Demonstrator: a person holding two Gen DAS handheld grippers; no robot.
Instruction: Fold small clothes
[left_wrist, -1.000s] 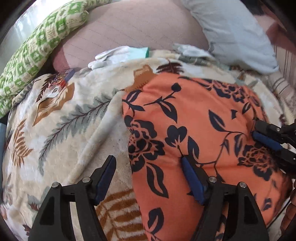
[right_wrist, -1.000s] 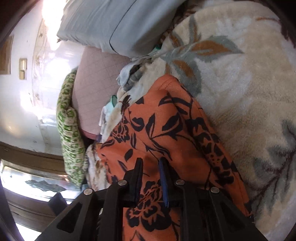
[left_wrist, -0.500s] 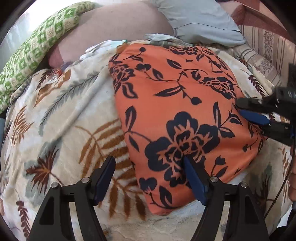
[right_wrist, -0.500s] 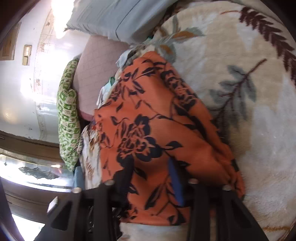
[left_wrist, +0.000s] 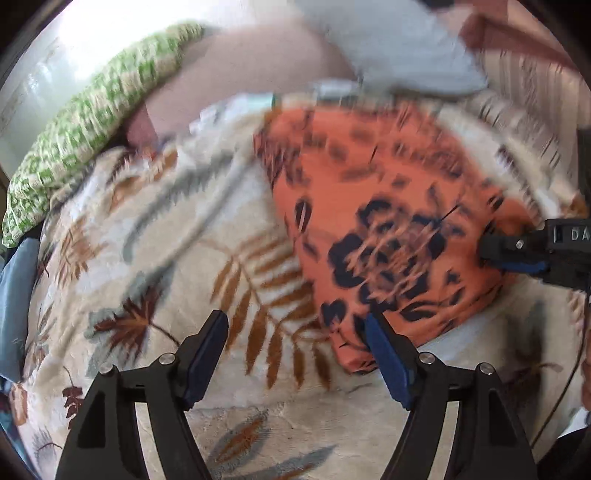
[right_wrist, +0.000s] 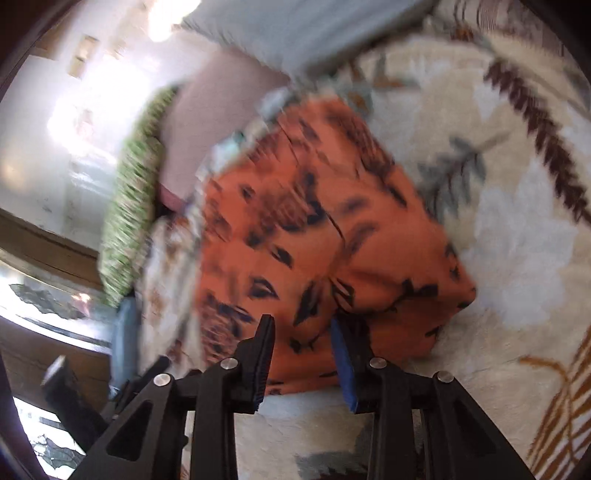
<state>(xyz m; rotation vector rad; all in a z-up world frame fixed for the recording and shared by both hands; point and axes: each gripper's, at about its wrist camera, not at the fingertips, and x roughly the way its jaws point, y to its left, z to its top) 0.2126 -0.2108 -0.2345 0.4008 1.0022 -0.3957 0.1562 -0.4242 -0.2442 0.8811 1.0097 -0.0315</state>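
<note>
Both fingers (right_wrist: 266, 354) apart, orange garment (right_wrist: 325, 236) edge between

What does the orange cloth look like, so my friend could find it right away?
Look at the big cream blanket with brown and grey leaves that covers the bed. The orange cloth lies folded on it, below the grey pillow. It is the only bright orange thing, printed with dark flowers.

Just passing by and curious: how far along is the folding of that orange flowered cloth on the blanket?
Done: the orange flowered garment lies doubled into a compact shape on the leaf-patterned blanket. In hand: nothing looks gripped; the left gripper stands open beside its near corner, and the right gripper has just been opening, cloth showing between its fingers. Left: perhaps another fold or tidying; pale clothes beyond look unfolded.
</note>
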